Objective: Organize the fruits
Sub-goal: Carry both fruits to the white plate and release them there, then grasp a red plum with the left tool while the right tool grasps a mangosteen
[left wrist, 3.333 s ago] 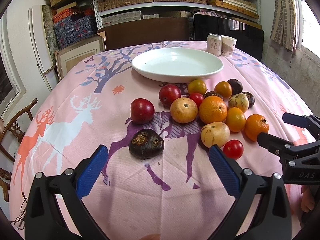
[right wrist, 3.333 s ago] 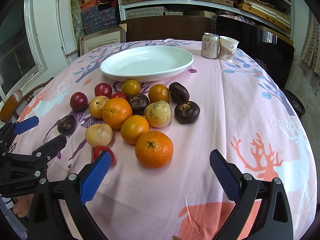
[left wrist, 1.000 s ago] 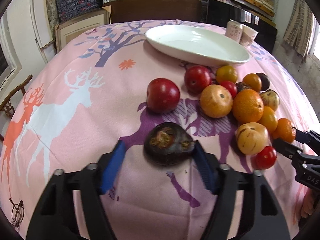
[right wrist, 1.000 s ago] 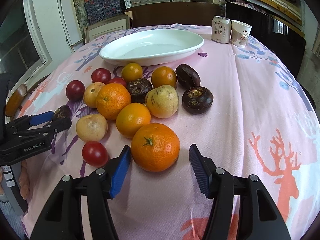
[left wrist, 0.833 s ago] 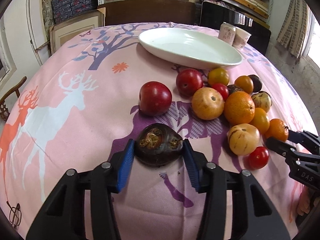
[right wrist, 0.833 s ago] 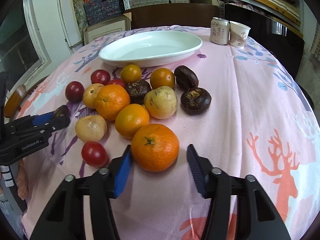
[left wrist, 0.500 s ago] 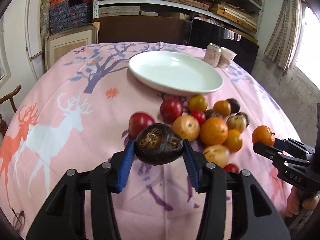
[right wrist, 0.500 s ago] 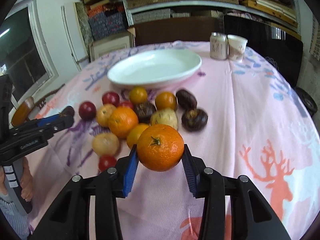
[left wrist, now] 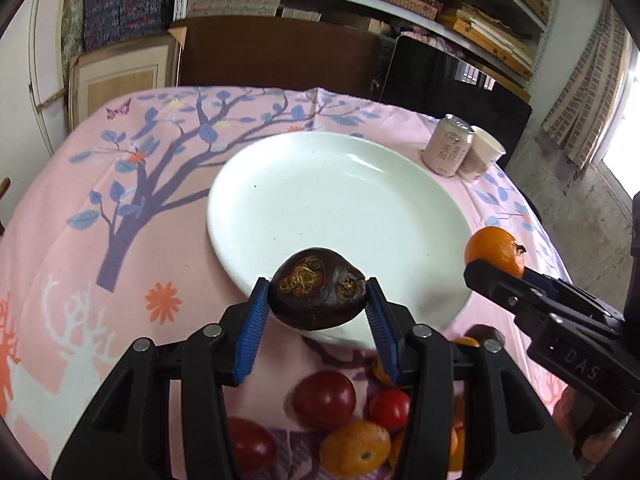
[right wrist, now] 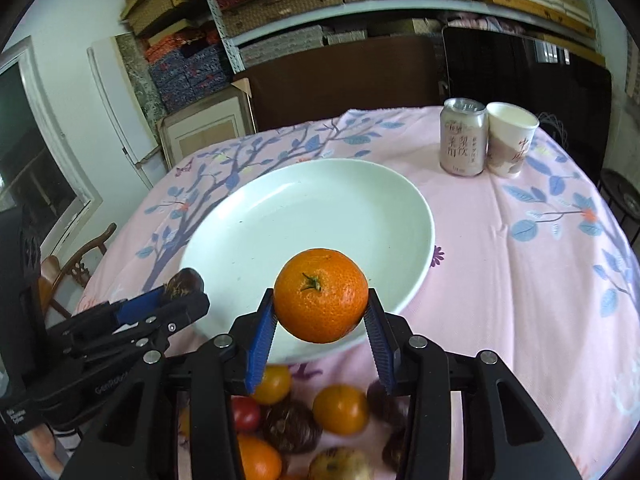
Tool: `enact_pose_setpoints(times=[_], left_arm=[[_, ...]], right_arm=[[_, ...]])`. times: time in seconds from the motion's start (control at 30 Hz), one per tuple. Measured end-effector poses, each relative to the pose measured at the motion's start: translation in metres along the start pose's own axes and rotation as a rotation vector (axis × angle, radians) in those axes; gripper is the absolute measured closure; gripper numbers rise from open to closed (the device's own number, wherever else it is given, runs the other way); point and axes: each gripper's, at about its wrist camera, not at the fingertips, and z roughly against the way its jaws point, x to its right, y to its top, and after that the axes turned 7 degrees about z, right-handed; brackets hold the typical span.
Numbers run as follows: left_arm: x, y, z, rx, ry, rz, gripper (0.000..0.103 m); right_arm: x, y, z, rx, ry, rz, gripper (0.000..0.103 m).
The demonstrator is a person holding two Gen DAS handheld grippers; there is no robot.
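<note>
My left gripper [left wrist: 317,312] is shut on a dark purple passion fruit [left wrist: 318,290] and holds it in the air above the near rim of the white plate [left wrist: 320,200]. My right gripper [right wrist: 320,314] is shut on an orange [right wrist: 321,295], also held above the plate's [right wrist: 280,216] near rim. The right gripper with its orange [left wrist: 495,251] shows at the right of the left wrist view. The left gripper with the passion fruit [right wrist: 185,282] shows at the left of the right wrist view. The plate holds nothing.
Several loose fruits lie on the pink tablecloth below the grippers: red plums [left wrist: 324,399], oranges [right wrist: 340,409], dark passion fruits [right wrist: 291,426]. A drink can [right wrist: 463,137] and a paper cup [right wrist: 510,140] stand behind the plate at the right. Shelves and boards stand behind the table.
Both grippers closed on their fruits, lifted them off the cloth and moved forward. They now hang over the plate's near rim, with the fruit pile below.
</note>
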Motion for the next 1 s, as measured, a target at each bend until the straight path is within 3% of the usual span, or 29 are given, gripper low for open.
enact_pose_setpoints(times=[0.07,0.13,0.27,0.4,0.53,0.67,0.8,1.0], left_arm=[[-0.004,-0.001,-0.006,0.002,-0.005,-0.001,0.04],[-0.005,0.0,-0.005,0.015,0.001,-0.01,0.032],[-0.008,0.0,0.004,0.031,-0.028,0.008,0.032],[-0.014,-0.01,0.016,0.06,0.012,-0.003,0.029],[-0.031,-0.022,0.032,0.078,0.03,0.031,0.025],[-0.057,-0.046,0.054,0.087,0.05,0.086,0.016],[-0.072,-0.075,0.068,0.077,0.078,0.121,0.016],[-0.061,-0.108,0.073,0.074,0.125,0.049,0.011]], right_arm=[[0.005,-0.001,-0.01,-0.002,0.008,-0.015,0.056],[0.01,-0.003,-0.013,0.009,0.004,-0.026,0.041],[0.02,-0.005,-0.001,0.04,0.021,-0.048,0.041],[0.026,-0.013,0.018,0.073,0.017,-0.064,0.041],[0.03,-0.033,0.039,0.111,-0.021,-0.07,0.034],[0.034,-0.07,0.06,0.116,-0.06,-0.075,0.026],[0.04,-0.095,0.08,0.139,-0.065,-0.107,0.015],[0.049,-0.112,0.094,0.162,-0.063,-0.165,0.012]])
